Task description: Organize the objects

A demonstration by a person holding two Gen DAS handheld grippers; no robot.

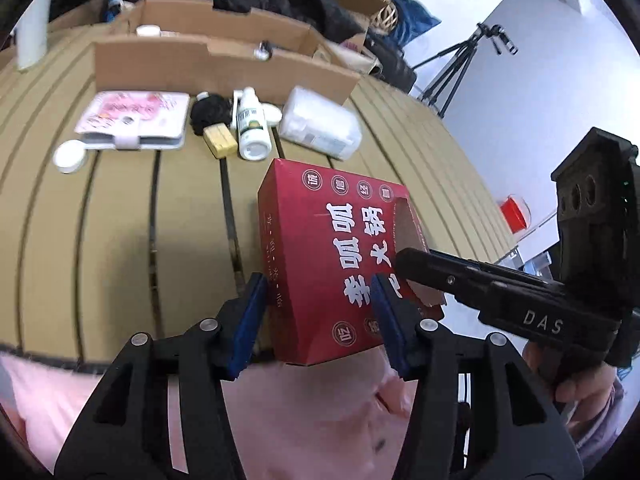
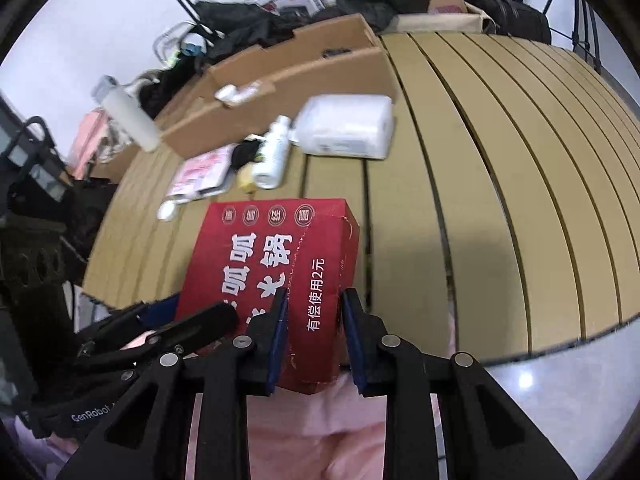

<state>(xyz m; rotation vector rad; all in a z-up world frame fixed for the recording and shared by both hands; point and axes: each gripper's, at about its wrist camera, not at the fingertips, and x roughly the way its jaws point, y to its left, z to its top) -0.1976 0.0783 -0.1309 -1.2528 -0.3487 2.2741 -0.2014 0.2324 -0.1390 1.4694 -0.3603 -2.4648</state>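
A red cardboard box with white lettering hangs over the near edge of the slatted tan table. My left gripper is shut on its near end, blue pads pressing on both sides. My right gripper is shut on the same red box, on its narrower right-hand part. In the left wrist view a black finger of the right gripper lies across the box's right edge. The left gripper's fingers show at the left of the right wrist view.
Behind the box lie a white bottle, a yellow block, a black bundle, a pink case, a white round lid and a translucent plastic pack. An open cardboard tray stands farther back. A tripod stands beyond the table.
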